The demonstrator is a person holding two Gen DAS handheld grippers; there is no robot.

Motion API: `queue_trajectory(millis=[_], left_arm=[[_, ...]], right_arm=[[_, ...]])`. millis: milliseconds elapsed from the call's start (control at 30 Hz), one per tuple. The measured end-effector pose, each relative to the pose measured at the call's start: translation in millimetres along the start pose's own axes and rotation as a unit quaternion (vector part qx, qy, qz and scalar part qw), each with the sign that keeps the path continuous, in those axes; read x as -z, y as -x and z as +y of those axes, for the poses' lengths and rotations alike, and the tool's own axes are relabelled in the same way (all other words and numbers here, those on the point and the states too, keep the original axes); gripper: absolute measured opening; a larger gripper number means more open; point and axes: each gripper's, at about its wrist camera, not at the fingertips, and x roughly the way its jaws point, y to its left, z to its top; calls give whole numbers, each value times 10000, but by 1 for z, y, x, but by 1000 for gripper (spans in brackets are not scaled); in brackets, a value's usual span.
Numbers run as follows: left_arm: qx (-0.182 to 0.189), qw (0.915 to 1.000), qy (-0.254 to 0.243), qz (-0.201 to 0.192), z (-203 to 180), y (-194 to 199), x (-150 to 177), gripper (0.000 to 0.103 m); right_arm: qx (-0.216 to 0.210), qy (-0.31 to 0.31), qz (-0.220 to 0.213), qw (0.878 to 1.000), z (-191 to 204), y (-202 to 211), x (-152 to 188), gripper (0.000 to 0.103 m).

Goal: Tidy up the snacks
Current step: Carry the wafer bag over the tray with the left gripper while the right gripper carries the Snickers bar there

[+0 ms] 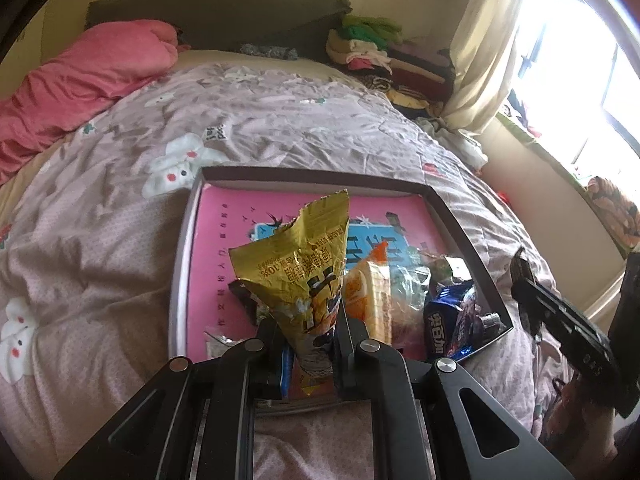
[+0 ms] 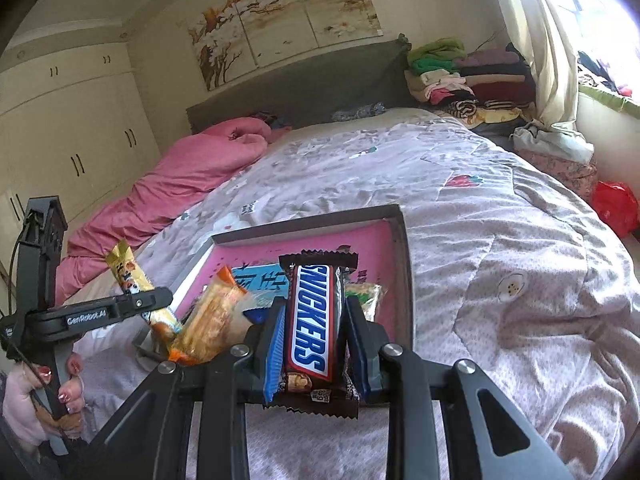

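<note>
On the bed, a shallow box (image 1: pixel 182 272) with a pink lining holds an orange packet (image 1: pixel 366 292), a blue packet (image 1: pixel 450 320) and clear wrappers bunched at its near right. Above its near edge the left hand-held gripper (image 1: pixel 310 332) is clenched on a torn gold snack packet (image 1: pixel 296 264); lower it into the bare pink stretch, I'd say, before letting go. Rightward, the right hand-held gripper (image 2: pixel 314 332) grasps a Snickers bar (image 2: pixel 312 320), best laid flat alongside.

Upright Snickers bar (image 2: pixel 312 316), torn gold packet (image 1: pixel 296 264)

Black hand-held gripper (image 2: pixel 313 332), blue pads (image 2: pixel 274 354), silver screws, red-painted nails
</note>
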Motion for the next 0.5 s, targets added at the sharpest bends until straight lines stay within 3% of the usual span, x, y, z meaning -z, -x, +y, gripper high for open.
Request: queue_trajectory(millis=[500], left_arm=[[97, 9993, -139, 319, -13, -18, 9, 15]], right_arm=[[317, -138, 103, 9993, -19, -22, -6, 29]])
